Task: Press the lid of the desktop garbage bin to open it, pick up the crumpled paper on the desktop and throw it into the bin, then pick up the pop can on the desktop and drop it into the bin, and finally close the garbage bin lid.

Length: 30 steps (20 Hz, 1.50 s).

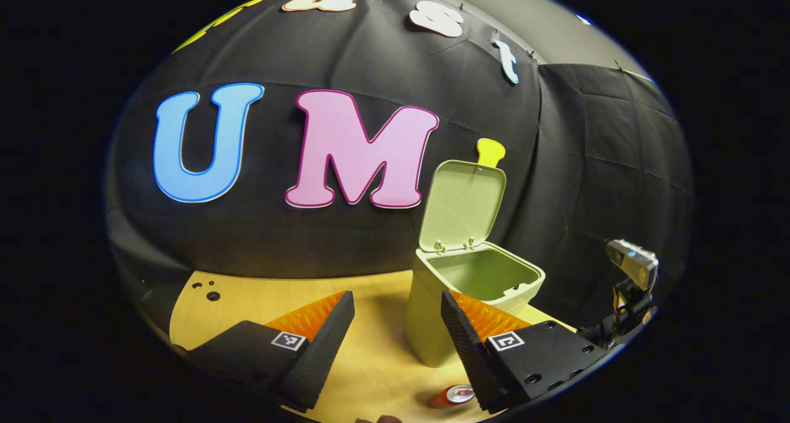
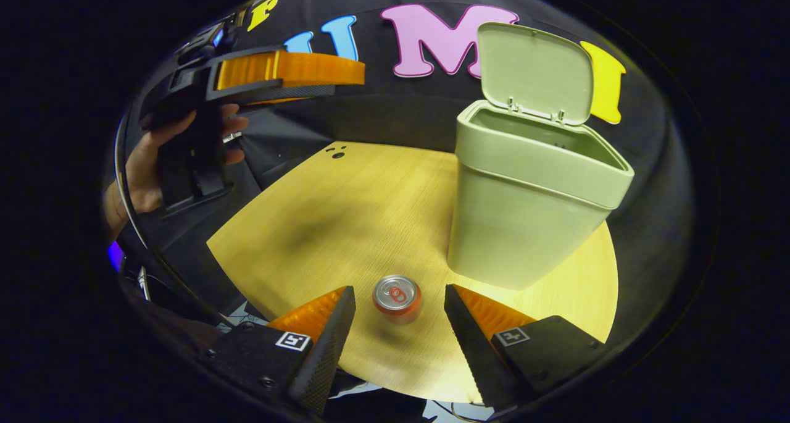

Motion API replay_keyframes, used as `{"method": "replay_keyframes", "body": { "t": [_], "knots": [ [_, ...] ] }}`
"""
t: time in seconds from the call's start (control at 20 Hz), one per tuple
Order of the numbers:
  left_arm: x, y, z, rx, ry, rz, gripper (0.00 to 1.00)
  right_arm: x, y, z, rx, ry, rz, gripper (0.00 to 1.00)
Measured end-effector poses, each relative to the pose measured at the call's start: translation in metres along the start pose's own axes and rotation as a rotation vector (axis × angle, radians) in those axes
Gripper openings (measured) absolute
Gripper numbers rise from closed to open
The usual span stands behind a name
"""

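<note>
In the left gripper view, the left tool [image 1: 398, 333] hangs with its fingers apart and nothing between them, facing the garbage bin [image 1: 469, 299], whose lid [image 1: 463, 204] stands raised. The pop can [image 1: 453, 396] lies low on the wooden surface [image 1: 370, 373], just beside the right finger.

In the right gripper view, the right tool [image 2: 400, 330] is spread wide — the can stands upright between its fingers, untouched. The bin is near, just beyond it. No crumpled paper lies on the surface, so that step looks done — grasping and dropping the can and closing the lid remain.
</note>
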<state>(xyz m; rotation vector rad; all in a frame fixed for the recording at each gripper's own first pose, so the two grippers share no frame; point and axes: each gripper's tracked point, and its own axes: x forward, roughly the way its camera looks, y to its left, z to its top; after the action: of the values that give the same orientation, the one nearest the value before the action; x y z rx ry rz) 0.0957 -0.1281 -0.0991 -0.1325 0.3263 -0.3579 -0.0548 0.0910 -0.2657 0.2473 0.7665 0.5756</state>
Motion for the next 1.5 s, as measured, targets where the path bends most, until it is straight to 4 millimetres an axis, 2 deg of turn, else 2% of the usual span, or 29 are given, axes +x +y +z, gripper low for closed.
{"method": "replay_keyframes", "body": {
  "t": [0.3,0.5,0.65,0.95,1.2,1.3,1.5],
  "knots": [
    [-0.031,0.024,-0.012,-0.002,0.019,0.036,0.92,0.034,0.007,-0.017,-0.017,0.043,-0.007,0.92],
    [-0.046,0.035,-0.022,-0.011,0.043,0.053,0.92,0.054,0.005,-0.034,-0.028,0.085,-0.013,0.92],
    [-0.054,0.046,-0.026,-0.009,0.054,0.075,0.92,0.066,0.005,-0.039,-0.025,0.099,-0.014,0.92],
    [-0.059,0.063,-0.035,-0.023,0.074,0.100,0.92,0.088,0.002,-0.053,-0.013,0.138,-0.012,0.92],
    [-0.058,0.073,-0.046,-0.051,0.099,0.099,0.92,0.095,0.001,-0.055,-0.019,0.143,-0.022,0.92],
    [-0.056,0.077,-0.049,-0.059,0.107,0.100,0.92,0.100,-0.001,-0.056,-0.024,0.153,-0.033,0.87],
    [-0.056,0.082,-0.052,-0.064,0.113,0.093,0.92,0.102,-0.002,-0.056,-0.013,0.155,-0.048,0.84]
  ]
}}
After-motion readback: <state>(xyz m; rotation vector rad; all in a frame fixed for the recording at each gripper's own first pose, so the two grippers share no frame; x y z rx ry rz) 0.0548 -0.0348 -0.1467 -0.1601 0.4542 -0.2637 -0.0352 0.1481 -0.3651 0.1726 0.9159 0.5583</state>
